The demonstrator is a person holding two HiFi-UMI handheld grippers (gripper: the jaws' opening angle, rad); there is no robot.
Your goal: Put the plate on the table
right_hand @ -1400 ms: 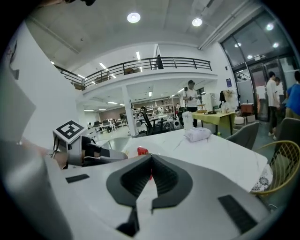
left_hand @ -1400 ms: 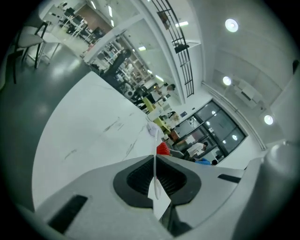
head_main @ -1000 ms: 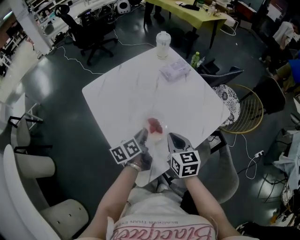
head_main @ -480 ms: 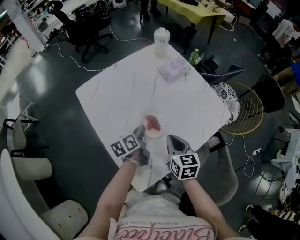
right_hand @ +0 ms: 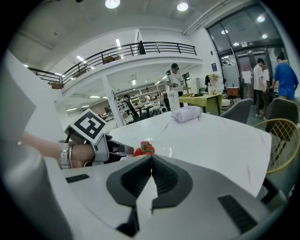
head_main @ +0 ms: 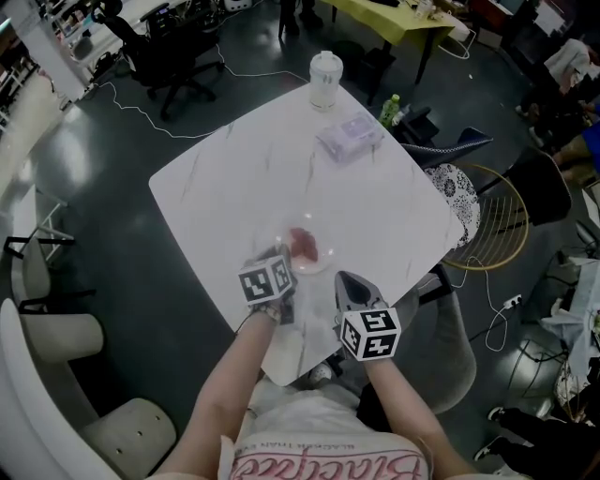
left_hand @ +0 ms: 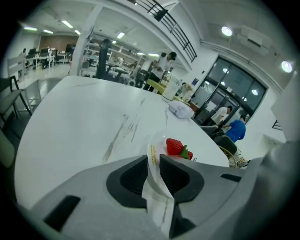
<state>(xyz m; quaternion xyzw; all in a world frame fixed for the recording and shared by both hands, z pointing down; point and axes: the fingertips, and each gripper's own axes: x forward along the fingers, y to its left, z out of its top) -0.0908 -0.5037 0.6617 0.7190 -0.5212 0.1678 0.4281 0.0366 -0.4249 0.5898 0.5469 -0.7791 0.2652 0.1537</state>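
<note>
Looks dim and washed-out from the head, bright in both gripper views under ceiling spots (right_hand: 112, 3). Glares faintly off the white table (right_hand: 220, 136). Bends toward black, vignetted corners.

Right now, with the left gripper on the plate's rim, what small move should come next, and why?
Probably lower the plate flat onto the table before letting go. The left gripper pinches its rim, strawberries ride on it, and whether it already rests there is unclear.

1. The near rim of the clear round plate (head_main: 314, 253) is hidden under my left gripper (head_main: 284, 274).
2. Its far rim is too faint to trace.
3. My right gripper (right_hand: 151, 161) blocks the plate from its own camera; only red strawberries (right_hand: 144, 148) show.
</note>
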